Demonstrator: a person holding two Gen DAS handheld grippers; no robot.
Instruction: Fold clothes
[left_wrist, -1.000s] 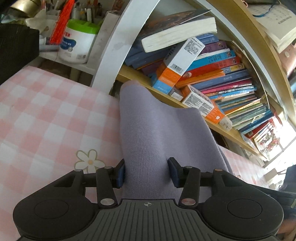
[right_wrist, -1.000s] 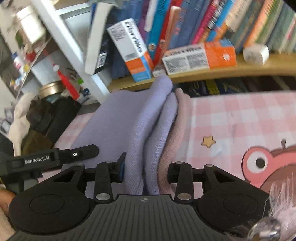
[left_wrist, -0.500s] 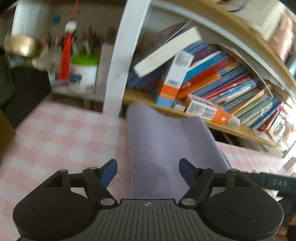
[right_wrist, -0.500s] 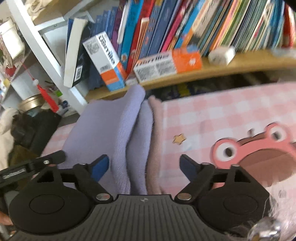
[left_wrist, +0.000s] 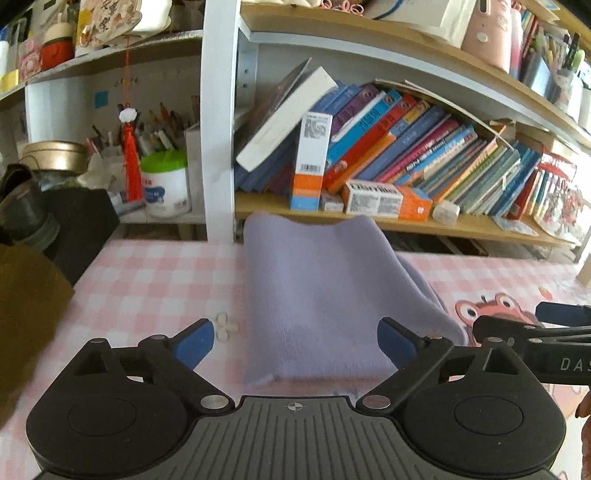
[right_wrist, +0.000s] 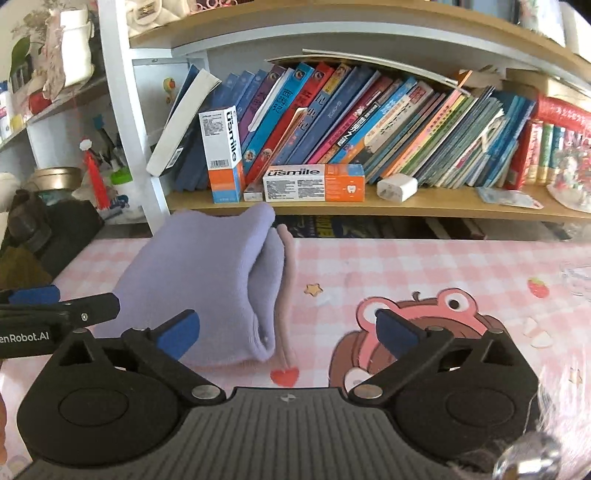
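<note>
Both tongs are wide open and hold nothing. Your left tongs (left_wrist: 295, 341) have just been opening, and the sweater (left_wrist: 325, 295) shows between the blue pads but clear of them. Your right tongs (right_wrist: 288, 332) have just been opening too, with the sweater's right edge and bare cloth in the gap.

The sweater lies folded on the counter (right_wrist: 424, 266), a pink checked cloth, with its far end just below the bookshelf (right_wrist: 369, 210). It looks like a thick lavender knit, stacked in several layers with the fold edges showing on the right side. A pinkish strip (right_wrist: 286, 280) runs along that side; you can't tell whether it's a lining or a second garment.

Handling, as a guess: soft, light, limp, a bit fuzzy, so not slippery. It will sag and the layers will splay if you lift it by one corner. If you fold again, take the two near corners, one in each tongs, pinching all layers at once. Bite well in from the edge so the top layer doesn't peel off alone. The fold looks close to done.
</note>
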